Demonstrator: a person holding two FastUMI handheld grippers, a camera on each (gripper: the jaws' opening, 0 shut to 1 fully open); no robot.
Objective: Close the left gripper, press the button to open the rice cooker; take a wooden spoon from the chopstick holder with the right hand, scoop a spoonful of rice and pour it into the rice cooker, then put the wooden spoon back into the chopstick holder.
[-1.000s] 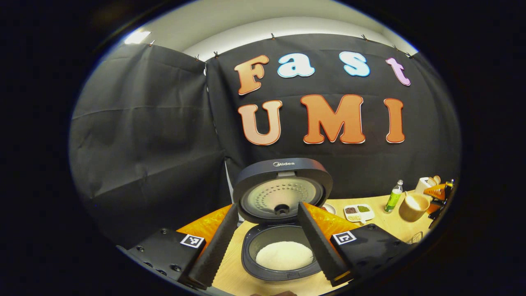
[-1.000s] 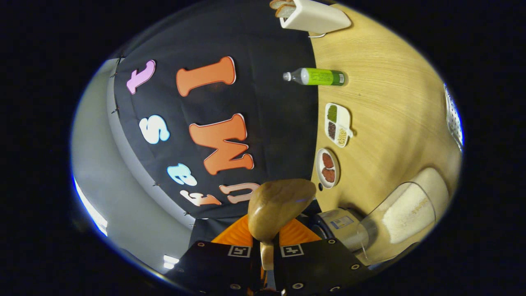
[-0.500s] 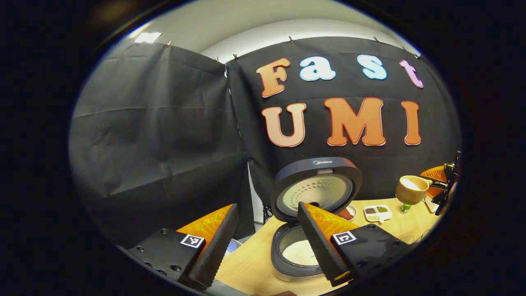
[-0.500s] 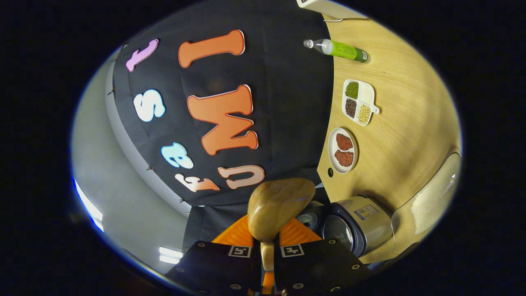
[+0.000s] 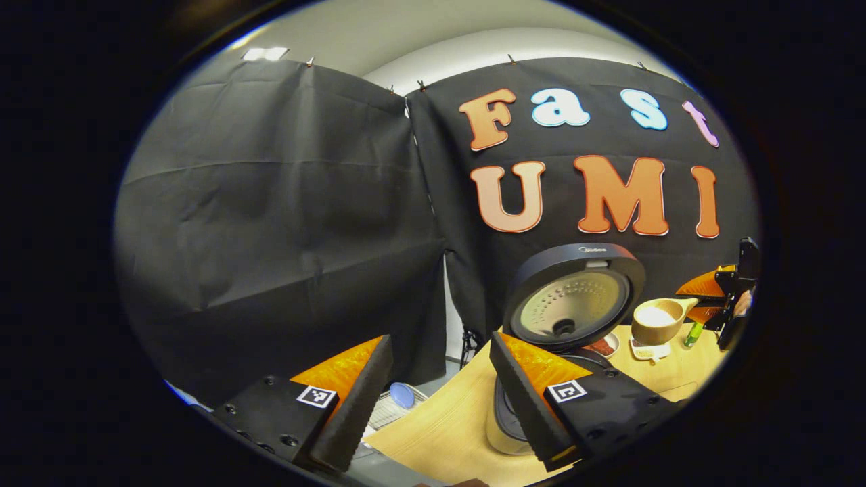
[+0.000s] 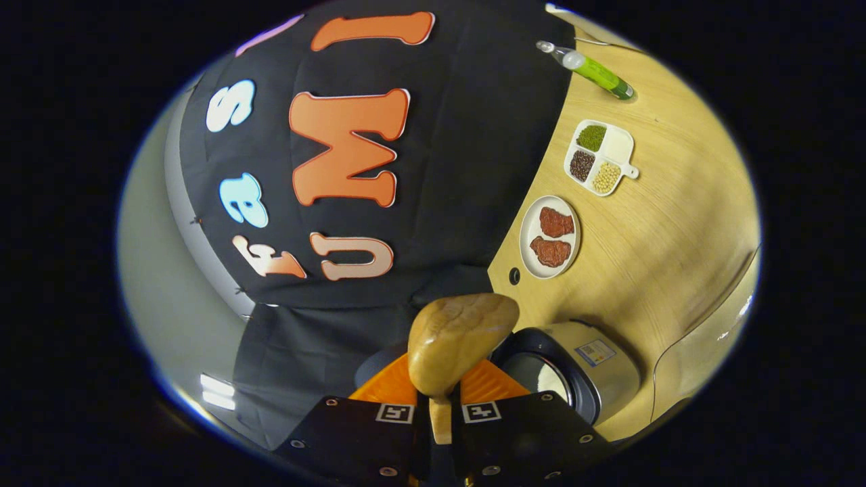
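In the left gripper view, the dark rice cooker stands on the wooden table with its lid raised; my finger hides part of the pot. My left gripper is open and holds nothing. To the right of the lid, the wooden spoon hovers with white rice in its bowl, held by the right gripper. In the right gripper view, my right gripper is shut on the spoon's handle, the spoon bowl rises ahead of it, and the cooker lies just beyond.
On the table sit a white plate with red pieces, a compartment dish of beans and a green bottle. A clear container shows at the right edge. A blue item lies below the table's left end.
The left gripper has swung left, so the cooker slid to the right of its view. The right gripper carried the rice-filled spoon closer to the cooker's lid.
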